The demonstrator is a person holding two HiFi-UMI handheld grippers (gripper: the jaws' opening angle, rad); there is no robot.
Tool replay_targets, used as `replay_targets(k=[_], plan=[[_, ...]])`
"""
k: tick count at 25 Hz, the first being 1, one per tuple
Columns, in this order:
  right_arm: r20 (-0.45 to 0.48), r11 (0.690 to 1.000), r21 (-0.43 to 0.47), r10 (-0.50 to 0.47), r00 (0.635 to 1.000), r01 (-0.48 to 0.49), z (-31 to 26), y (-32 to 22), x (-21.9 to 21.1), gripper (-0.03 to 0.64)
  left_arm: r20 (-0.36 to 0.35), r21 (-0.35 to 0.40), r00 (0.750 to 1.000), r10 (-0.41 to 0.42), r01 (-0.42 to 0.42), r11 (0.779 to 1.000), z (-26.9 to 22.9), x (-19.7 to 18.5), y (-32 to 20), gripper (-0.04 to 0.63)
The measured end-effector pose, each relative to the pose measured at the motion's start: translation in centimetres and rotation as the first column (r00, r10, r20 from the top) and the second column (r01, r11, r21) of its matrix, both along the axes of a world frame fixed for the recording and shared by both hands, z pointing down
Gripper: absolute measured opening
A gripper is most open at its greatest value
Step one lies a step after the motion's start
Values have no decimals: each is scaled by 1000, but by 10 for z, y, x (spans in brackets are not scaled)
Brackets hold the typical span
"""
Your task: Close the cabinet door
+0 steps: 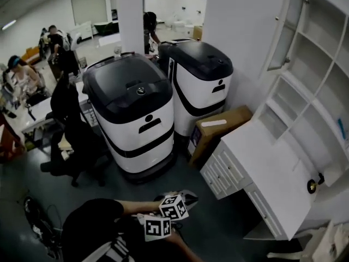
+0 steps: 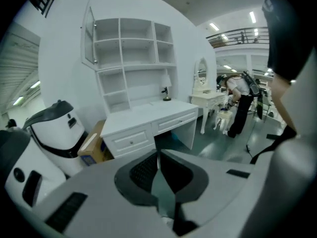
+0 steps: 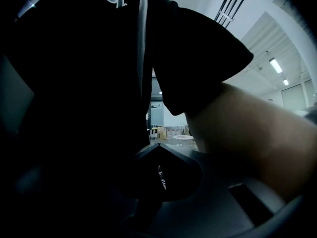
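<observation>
The white cabinet [image 1: 305,91] stands at the right, a hutch of open shelves over a desk with drawers. Its glass door [image 1: 284,34] at the upper left hangs open; in the left gripper view the door [image 2: 89,36] juts out from the shelves [image 2: 133,53]. Low in the head view, near my body, my left gripper [image 1: 185,196] points toward the cabinet from some distance, tips together and nothing held. My right gripper [image 1: 157,228] sits just below it. In its own view the right gripper [image 3: 157,145] is shut and empty, facing my black shirt [image 3: 89,83] and bare arm [image 3: 247,133].
Two white and black machines [image 1: 136,108] [image 1: 202,75] stand left of the cabinet, with a cardboard box [image 1: 218,127] leaning between them and the desk [image 1: 272,168]. A black office chair [image 1: 71,141] is at left. People sit at the far left; another person [image 2: 242,103] stands by a white vanity.
</observation>
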State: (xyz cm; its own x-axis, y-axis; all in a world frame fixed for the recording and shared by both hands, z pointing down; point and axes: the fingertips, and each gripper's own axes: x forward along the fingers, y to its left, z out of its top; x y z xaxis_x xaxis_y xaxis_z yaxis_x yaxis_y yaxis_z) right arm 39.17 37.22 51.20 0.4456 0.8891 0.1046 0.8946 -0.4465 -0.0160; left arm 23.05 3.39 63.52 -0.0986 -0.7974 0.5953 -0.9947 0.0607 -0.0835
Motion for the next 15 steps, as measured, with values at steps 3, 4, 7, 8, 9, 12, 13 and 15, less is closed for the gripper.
replay_targets(k=[3, 4, 7, 8, 9, 12, 13, 15], plan=[[-5, 1000, -21, -23, 1000, 23, 3, 33, -4, 17, -13, -5, 998, -62, 62, 998, 8, -18, 43, 29], [-11, 999, -22, -36, 999, 35, 5, 46, -5, 15, -31, 7, 997, -74, 74, 997, 9, -23, 57, 29], [-48, 996, 4, -85, 995, 85, 13, 97, -3, 17, -64, 31, 992, -109, 111, 993, 16, -34, 110, 29], [-58, 994, 21, -105, 993, 107, 16, 117, -2, 17, -69, 31, 990, -127, 130, 991, 20, -38, 131, 29], [-66, 990, 43, -130, 989, 133, 21, 137, -1, 17, -73, 29, 987, -144, 147, 989, 24, -43, 152, 29], [-110, 963, 116, -231, 967, 243, 35, 191, 5, 17, -74, 50, 979, -188, 192, 980, 27, -58, 216, 29], [-127, 946, 151, -268, 955, 286, 41, 210, 10, 17, -76, 58, 974, -214, 218, 974, 27, -62, 240, 29], [-152, 914, 214, -317, 936, 345, 48, 245, 17, 17, -97, 54, 955, -281, 287, 957, 30, -73, 287, 29]])
